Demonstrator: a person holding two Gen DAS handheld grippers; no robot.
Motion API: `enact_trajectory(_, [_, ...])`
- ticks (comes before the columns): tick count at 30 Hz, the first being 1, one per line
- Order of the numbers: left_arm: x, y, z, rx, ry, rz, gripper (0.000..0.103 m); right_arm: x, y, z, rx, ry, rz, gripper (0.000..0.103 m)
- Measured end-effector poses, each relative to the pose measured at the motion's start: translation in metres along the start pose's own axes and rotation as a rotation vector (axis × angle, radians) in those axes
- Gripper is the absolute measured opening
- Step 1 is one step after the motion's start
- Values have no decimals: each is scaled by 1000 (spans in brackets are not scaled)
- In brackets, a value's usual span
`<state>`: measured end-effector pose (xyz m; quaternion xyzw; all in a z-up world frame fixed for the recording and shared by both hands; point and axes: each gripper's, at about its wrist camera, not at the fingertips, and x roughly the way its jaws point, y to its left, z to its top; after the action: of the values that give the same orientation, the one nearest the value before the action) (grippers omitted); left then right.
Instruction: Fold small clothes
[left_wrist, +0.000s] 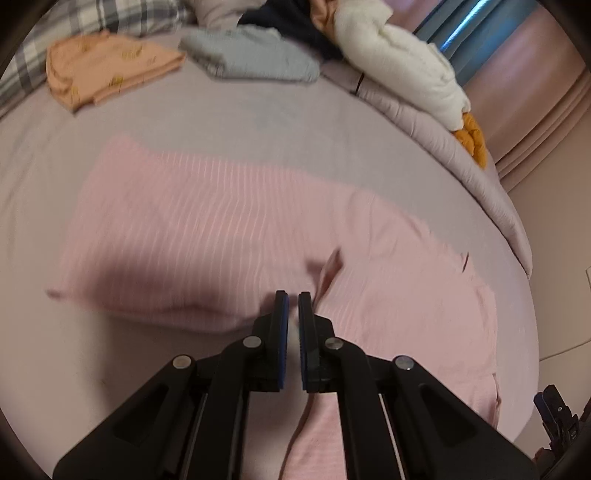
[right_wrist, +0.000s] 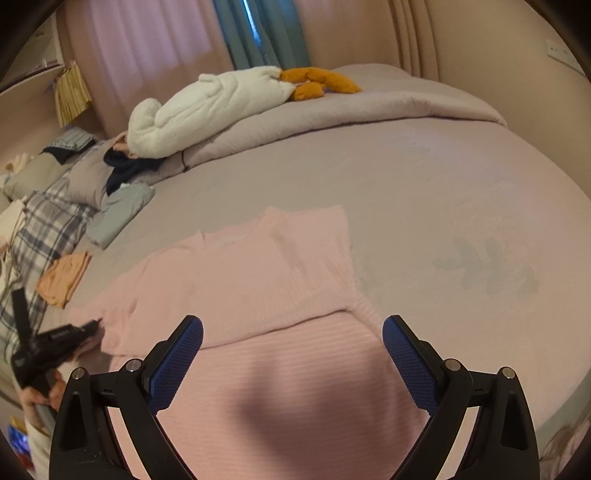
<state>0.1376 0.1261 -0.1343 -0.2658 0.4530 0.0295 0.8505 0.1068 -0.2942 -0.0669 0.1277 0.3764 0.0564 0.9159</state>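
Fabric is the worry here: the pink ribbed garment (right_wrist: 258, 280) lies spread on the mauve bed sheet (right_wrist: 461, 192) with one part already doubled over, and any tug could drag that layer out of line. At the left, the left gripper (left_wrist: 293, 295) has its jaws drawn together; something pale shows in the narrow gap between them, possibly a pinch of the pink cloth, though blur keeps me from being sure. If it has caught only the top layer, the fold may come out crooked or bunch into a ridge; if it holds nothing, the edge will simply stay put. To the right, the right gripper (right_wrist: 293, 347) hangs above the garment's near half with its jaws wide apart, gripping nothing, so that side is unpinned and could slide. Round about, a folded peach piece (left_wrist: 110, 70) and a folded grey piece (left_wrist: 255, 61) lie well beyond the garment, near a plaid pillow (left_wrist: 110, 11); a white plush toy (right_wrist: 207, 107) rests on the rolled duvet (right_wrist: 351, 110). Nothing stands in the way.
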Motion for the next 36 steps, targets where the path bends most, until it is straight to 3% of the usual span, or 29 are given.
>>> enact_trajectory(5, [-19,15,-4,-23,-8,-22,7,8,20,-4,-41,38,39,97])
enact_trajectory(9, [-45,28,-7,-59,-68,11,30,21,52,2,-106,85,126,97])
enact_trajectory(13, [-66,42,-10,-88,-110,41,44,40,89,9,-152,142,237,97])
enact_trajectory(15, [-74,49,-12,-98,-130,58,55,50,109,10,-181,171,280,90])
enact_trajectory(19, [-80,64,-17,-125,-138,78,58,72,156,10,-237,243,366,74])
enact_trajectory(21, [-79,70,-19,-142,-131,85,58,84,183,8,-255,291,416,57])
enact_trajectory(22, [-79,72,-20,-148,-128,89,58,90,197,6,-263,320,445,54])
enact_trajectory(25, [-78,75,-23,-152,-116,92,58,106,229,-2,-289,397,489,53])
enact_trajectory(30, [-80,78,-25,-147,-104,98,58,140,262,-15,-352,480,425,53])
enact_trajectory(34, [-79,81,-25,-146,-104,104,58,160,268,-22,-379,521,357,53])
enact_trajectory(36, [-78,82,-26,-150,-99,105,58,164,267,-23,-372,540,366,53])
